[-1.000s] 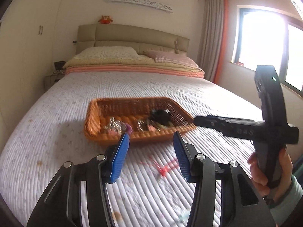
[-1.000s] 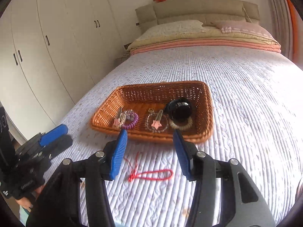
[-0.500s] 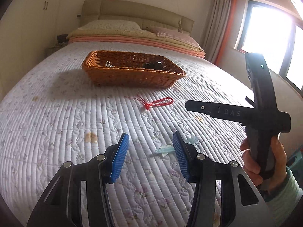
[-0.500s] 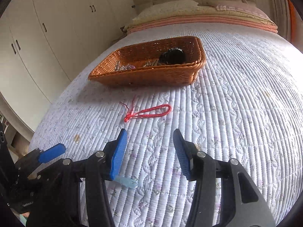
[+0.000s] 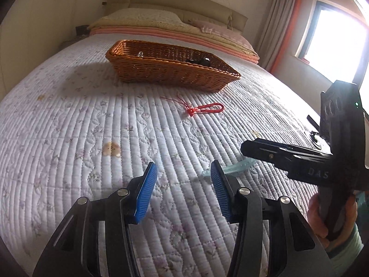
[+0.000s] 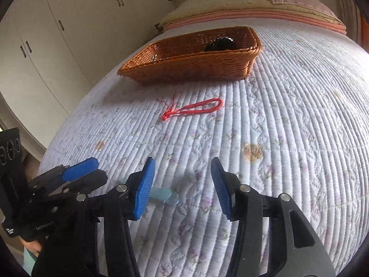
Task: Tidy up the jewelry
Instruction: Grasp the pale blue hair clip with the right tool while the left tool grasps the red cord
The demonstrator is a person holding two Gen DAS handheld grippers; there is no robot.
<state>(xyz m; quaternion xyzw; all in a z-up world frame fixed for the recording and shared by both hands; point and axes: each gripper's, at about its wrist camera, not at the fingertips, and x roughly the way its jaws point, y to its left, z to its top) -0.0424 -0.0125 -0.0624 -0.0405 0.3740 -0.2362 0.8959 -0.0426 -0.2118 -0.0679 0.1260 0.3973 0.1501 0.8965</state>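
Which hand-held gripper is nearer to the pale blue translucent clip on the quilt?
Both are close; which is nearer cannot be told. The clip lies beside the right hand-held gripper's left pad, and beside the left hand-held gripper's right pad.

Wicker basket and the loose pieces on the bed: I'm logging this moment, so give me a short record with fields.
surface: quilted bedspread
wicker basket: on the bed, holds a black item; other contents mostly hidden
red cord bracelet: flat on the quilt, outside the basket
pale blue translucent piece: on the quilt by the right gripper's fingertips
left gripper: open, empty
right gripper: open, empty
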